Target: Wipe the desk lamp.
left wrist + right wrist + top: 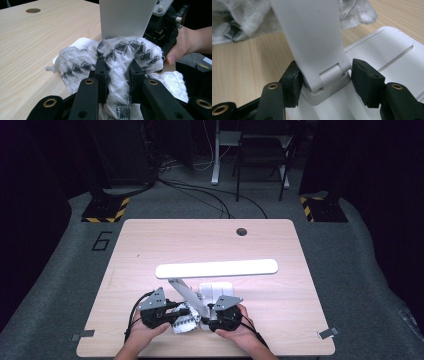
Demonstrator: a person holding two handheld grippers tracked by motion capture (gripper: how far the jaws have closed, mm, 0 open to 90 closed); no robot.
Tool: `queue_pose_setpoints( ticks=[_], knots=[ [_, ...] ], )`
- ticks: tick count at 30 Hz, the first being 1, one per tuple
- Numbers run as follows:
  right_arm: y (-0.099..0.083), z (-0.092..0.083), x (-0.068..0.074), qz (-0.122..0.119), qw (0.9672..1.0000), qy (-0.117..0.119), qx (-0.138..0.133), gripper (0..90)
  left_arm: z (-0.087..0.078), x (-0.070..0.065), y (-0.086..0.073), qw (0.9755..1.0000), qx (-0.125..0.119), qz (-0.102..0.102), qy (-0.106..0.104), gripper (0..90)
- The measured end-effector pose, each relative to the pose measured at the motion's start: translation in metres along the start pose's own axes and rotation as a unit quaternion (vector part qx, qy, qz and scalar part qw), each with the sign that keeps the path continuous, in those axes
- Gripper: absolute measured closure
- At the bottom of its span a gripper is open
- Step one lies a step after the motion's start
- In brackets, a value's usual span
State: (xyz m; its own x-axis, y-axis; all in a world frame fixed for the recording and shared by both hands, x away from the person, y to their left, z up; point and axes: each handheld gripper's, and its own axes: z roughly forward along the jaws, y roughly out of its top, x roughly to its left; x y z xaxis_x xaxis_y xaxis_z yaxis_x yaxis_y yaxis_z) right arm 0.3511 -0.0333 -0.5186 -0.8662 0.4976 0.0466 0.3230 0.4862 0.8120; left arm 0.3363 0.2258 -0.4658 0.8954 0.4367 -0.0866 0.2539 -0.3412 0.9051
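Cloth (117,75), white with a dark diamond pattern, is pinched between the jaws of the left hand-held gripper (117,68), which is closed on a bunched fold of it; the rest is seen spilling out to either side of the jaws and lying crumpled on the wooden surface (37,45). It is judged to be soft, light and limp, so that it will sag and drag rather than keep a shape, and a thick gathered fold such as the one now held is judged the safest place to take it. Just beyond the jaws the cloth is pressed against the flat white arm (126,17) of a desk lamp (216,268), near its lower end, as though the arm were being wiped. The right hand-held gripper (325,75) is set around the hinge (330,76) where that arm meets the lamp base (387,52); its left pad is seen touching the arm, while a narrow gap is seen at the right pad, so whether the hinge is truly clamped cannot be told. The lamp is judged to be stiff, smooth and rather slippery plastic, top-heavy with its long lit head (216,268), and best steadied low at the hinge or base. In the high view both hand-held grippers are seen close together at the near edge of the surface, the cloth lying between them, just left of the lamp base.
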Motion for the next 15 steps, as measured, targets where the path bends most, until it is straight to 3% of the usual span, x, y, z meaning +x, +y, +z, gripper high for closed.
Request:
queue_pose_setpoints(
  ticks=[15],
  knots=[
    [-0.001,0.0,0.0,-0.003,1.0,-0.001,-0.004,43.4,-0.032,-0.003,0.028,0.9993,-0.036,-0.002,0.01,74.8]
  ],
)
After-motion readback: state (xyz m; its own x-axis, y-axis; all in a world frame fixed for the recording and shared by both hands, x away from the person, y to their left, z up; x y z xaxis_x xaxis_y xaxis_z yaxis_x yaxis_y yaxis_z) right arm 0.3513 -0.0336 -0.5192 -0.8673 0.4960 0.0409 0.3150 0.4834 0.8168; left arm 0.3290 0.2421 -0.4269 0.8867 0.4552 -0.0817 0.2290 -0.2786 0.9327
